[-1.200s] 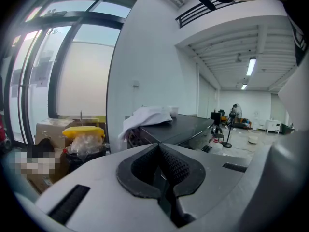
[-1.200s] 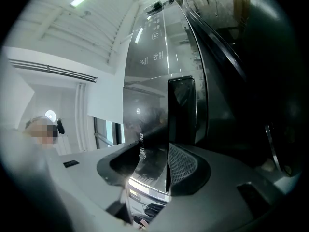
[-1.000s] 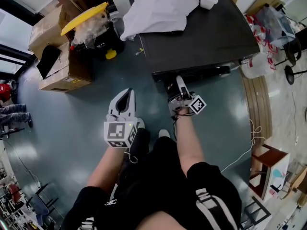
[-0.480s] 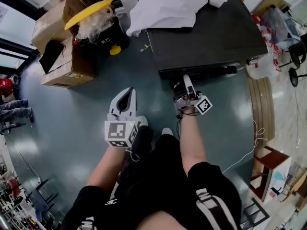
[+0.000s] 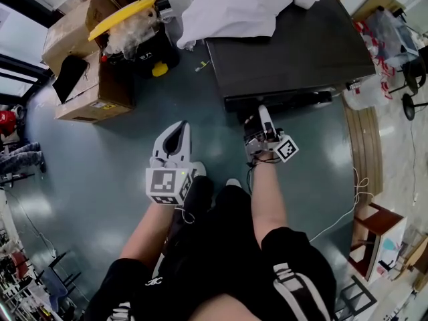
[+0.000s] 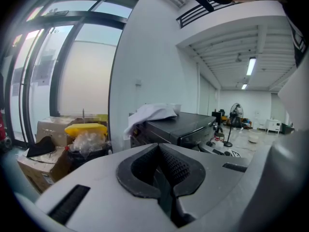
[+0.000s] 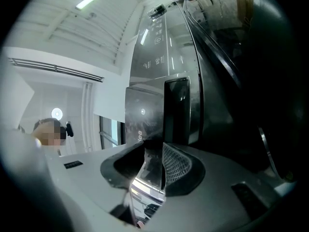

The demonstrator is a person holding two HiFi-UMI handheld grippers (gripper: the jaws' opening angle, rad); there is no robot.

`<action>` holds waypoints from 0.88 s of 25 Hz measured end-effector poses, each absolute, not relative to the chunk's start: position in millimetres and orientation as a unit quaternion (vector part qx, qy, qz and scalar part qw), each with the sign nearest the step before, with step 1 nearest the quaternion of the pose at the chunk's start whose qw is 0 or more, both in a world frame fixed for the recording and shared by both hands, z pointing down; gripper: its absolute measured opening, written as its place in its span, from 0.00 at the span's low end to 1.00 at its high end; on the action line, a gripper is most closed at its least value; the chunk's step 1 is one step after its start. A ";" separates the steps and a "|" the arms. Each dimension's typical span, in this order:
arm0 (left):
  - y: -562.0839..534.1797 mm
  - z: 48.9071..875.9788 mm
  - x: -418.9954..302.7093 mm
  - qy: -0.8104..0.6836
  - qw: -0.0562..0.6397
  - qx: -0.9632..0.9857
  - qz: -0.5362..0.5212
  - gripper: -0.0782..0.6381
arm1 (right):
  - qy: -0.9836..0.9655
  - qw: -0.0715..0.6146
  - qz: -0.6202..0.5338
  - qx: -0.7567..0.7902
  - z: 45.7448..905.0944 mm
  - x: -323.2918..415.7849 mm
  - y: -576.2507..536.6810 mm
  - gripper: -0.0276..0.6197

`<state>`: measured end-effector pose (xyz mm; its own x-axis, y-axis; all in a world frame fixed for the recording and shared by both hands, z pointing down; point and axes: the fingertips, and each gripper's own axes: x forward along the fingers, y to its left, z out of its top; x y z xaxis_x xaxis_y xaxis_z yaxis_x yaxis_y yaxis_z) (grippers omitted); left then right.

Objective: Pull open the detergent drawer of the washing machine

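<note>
The dark washing machine (image 5: 294, 52) stands ahead of me, its top facing the head view. My right gripper (image 5: 263, 110) reaches up to the left end of its front strip, at the detergent drawer (image 5: 244, 103). In the right gripper view the drawer's glossy front (image 7: 145, 115) stands between the pads (image 7: 176, 164). The jaws of the right gripper (image 7: 154, 149) have just been closing and now press on it. My left gripper (image 5: 179, 127) hangs shut and empty over the floor, well left of the machine. Its jaws meet in the left gripper view (image 6: 158, 151).
A white cloth (image 5: 234, 5) lies on the machine's top. Cardboard boxes (image 5: 80, 79) and a yellow-lidded bin (image 5: 124, 19) stand at the back left. A plastic bottle (image 5: 358, 92), a white cable (image 5: 348, 206) and a wooden stool (image 5: 378, 229) are on the right.
The head view has shifted slightly, so the machine sits a little further right and lower in the picture. Both grippers keep about the same places, the right one still at the machine's front.
</note>
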<state>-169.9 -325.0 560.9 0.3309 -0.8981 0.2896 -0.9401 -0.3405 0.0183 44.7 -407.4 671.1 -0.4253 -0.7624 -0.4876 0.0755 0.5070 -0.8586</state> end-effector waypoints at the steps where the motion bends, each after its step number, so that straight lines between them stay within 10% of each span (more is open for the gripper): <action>1: -325.4 561.0 -170.5 -0.567 0.092 0.811 0.114 0.11 | 0.722 0.480 -0.437 -0.239 671.2 44.6 -407.0 0.23; 22: -298.1 542.3 -141.0 -0.570 0.116 0.806 0.111 0.11 | 0.720 0.463 -0.453 -0.249 670.3 71.2 -349.8 0.23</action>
<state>-141.0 -298.1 542.3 0.3266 -0.8929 0.3100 -0.9440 -0.3243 0.0604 71.2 -349.8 670.3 -0.4477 -0.7782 -0.4404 0.0606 0.4649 -0.8833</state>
